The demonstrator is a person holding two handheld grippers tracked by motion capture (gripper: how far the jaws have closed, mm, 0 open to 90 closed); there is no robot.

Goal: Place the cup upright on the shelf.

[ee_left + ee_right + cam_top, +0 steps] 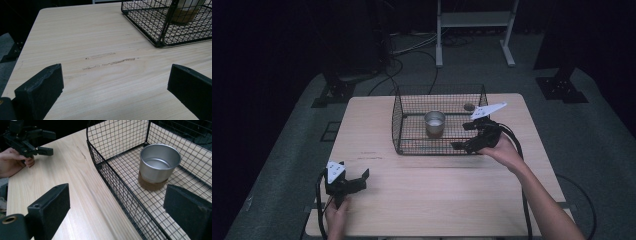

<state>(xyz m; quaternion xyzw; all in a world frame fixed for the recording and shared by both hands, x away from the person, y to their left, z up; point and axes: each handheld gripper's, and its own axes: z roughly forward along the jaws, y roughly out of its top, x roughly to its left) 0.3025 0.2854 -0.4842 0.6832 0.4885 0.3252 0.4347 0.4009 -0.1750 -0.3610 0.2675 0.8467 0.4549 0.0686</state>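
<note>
Table (432,185) of pale wood took up most of the scene, its grain running left to right, with a few dull scuff marks (110,61) on the top to the left of the basket's near corner. On the far half of it stood the black wire basket (398,120), open at the top, its near wall lower than its far one. Inside the basket, about the middle of its floor, sat the metal cup (434,122), upright and empty as far as you could see, with a brown band round its base; it touched none of the basket's walls. A smaller round thing (469,106) lay near the far right corner of the basket, too small to make out.

Your right gripper (469,136) hung at the basket's near right corner, jaws spread wide and holding nothing. In the right gripper view one jaw stood over the bare table outside the wire and the other over the basket's floor, with the cup (158,167) beyond them and well apart from both.

Your left gripper (357,179) rested low at the near left of the table, well apart from the basket, jaws likewise spread wide with nothing between them. In the left gripper view the scuff marks lay ahead of it and the basket's near corner (160,32) farther off to the right.
</note>
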